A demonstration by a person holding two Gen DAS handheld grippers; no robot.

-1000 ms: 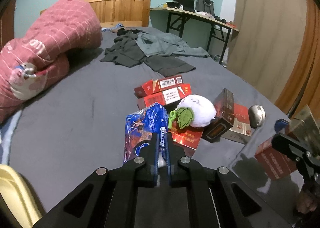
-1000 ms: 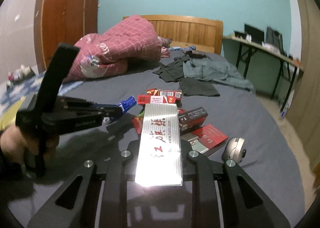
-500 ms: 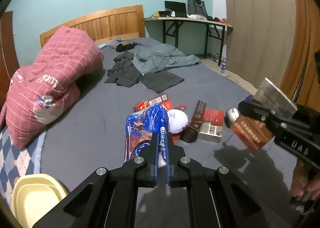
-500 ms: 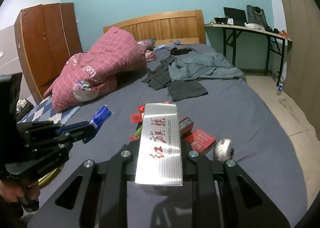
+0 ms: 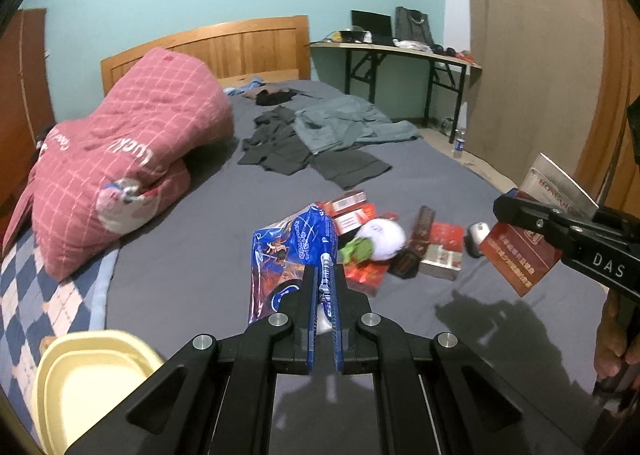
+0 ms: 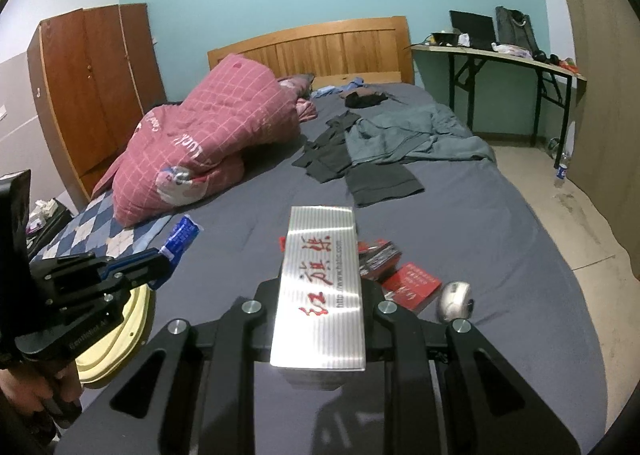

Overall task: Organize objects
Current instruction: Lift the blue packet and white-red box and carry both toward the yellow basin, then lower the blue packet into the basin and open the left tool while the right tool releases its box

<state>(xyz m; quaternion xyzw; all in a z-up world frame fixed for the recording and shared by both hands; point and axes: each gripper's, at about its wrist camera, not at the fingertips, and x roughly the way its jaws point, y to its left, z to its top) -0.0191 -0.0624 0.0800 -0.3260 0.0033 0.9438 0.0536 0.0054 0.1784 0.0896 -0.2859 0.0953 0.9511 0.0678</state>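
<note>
**Items in transit above the bed**

Risk first: we judge the blue snack bag (image 5: 294, 255) may slip, as it hangs by one thin edge and could swing loose. The silver-topped carton (image 6: 320, 287) may tip, its far end jutting well past the grip. The left gripper (image 5: 327, 275) is pressed together, pinching the bag's edge. The right gripper (image 6: 320, 315) clamps the carton. We hold both above the bed (image 5: 180, 255); the yellow basin (image 5: 92, 379) sits near left.
</note>
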